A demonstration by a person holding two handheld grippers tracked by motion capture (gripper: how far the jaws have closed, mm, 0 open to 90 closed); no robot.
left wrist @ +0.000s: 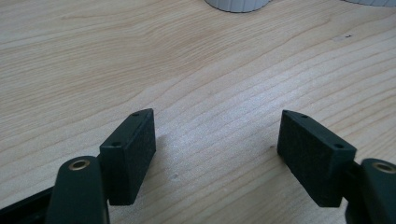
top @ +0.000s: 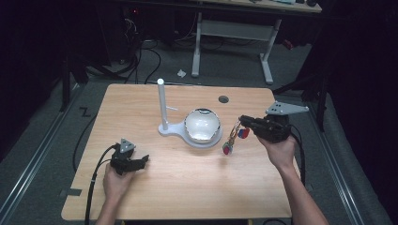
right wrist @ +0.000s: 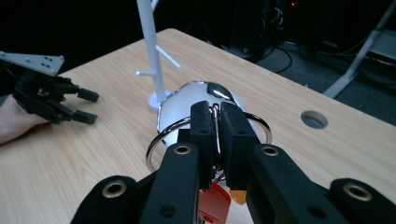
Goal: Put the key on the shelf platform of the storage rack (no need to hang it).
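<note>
My right gripper (top: 241,120) hovers above the table's right side, just right of the shiny bowl-shaped dish (top: 202,125). In the right gripper view its jaws (right wrist: 217,112) are shut on a metal key ring (right wrist: 159,140), and red and orange tags (right wrist: 212,203) hang below them. From above, the ring's coloured tags (top: 233,137) dangle toward the tabletop. A white stand (top: 162,101) with a pole and short pegs rises left of the dish. My left gripper (top: 141,161) rests on the table at the front left. Its jaws (left wrist: 217,135) are open over bare wood.
The wooden table (top: 187,187) has a round cable hole (top: 223,99) near its far edge. Beyond it stand another desk's white legs (top: 267,56) and floor cables. In the right gripper view, the left gripper (right wrist: 86,106) sits far to the left.
</note>
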